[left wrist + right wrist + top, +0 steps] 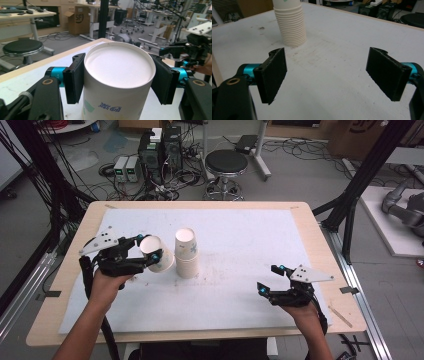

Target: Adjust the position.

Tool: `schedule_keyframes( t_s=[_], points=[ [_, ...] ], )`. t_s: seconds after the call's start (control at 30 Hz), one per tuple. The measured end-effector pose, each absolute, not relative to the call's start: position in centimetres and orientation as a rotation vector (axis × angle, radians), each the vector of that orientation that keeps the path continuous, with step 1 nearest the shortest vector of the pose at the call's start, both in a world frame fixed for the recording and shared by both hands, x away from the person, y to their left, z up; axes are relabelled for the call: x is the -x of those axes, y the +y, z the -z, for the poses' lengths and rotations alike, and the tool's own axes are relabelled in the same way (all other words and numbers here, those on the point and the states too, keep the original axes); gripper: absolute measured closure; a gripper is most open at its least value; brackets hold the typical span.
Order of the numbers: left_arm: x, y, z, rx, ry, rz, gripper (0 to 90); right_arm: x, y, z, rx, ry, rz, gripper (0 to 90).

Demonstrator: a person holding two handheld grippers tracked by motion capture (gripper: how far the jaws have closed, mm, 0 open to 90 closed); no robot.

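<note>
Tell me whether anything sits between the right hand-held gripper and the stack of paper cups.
Nothing visible does. The right hand-held gripper stands open over bare white table cover, and the cup stack stands clear across it. The single cup in the left hand-held gripper lies beyond the stack.

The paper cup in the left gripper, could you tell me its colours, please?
White paper cup with blue and green print, best in the left gripper view.

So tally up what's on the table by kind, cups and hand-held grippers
Single paper cup, held in the left hand-held gripper: 1
Stack of nested paper cups, inverted on the table: 1
Hand-held grippers, left plus the right hand-held gripper: 2
Total: 4
</note>
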State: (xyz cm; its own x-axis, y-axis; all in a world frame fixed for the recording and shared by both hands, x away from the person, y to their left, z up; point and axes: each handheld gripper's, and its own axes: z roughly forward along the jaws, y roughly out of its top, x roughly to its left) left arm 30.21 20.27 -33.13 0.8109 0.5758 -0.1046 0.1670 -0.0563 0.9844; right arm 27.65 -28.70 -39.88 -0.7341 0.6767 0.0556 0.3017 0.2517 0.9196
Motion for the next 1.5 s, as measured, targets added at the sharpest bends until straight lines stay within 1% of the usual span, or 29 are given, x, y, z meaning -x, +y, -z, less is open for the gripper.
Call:
schedule_keyframes(
  t_s=[0.2, 0.43, 0.8, 1.07, 1.27, 1.5],
  points=[
    [-29.1, 19.2, 33.8, -1.651, 0.556, -0.315, 35.2, -27.2, -27.8, 39.8, -0.858, 2.222, -1.510, 17.4],
    [-28.3, 17.7, 34.1, -1.680, 0.518, -0.283, 35.5, -27.0, -26.6, 39.4, -0.801, 2.239, -1.566, 17.4],
    [-28.6, 14.3, 35.7, -1.741, 0.446, -0.209, 35.5, -27.9, -23.7, 39.2, -0.687, 2.327, -1.612, 17.4],
    [-29.1, 12.0, 36.5, -1.745, 0.414, -0.149, 35.6, -27.9, -22.7, 39.4, -0.641, 2.371, -1.635, 17.4],
    [-29.5, 10.8, 37.3, -1.744, 0.394, -0.095, 35.5, -28.0, -21.6, 39.7, -0.586, 2.417, -1.637, 17.4],
    [-29.8, 9.9, 37.5, -1.734, 0.368, -0.061, 35.4, -28.3, -20.2, 39.8, -0.536, 2.463, -1.642, 17.4]
  ],
)
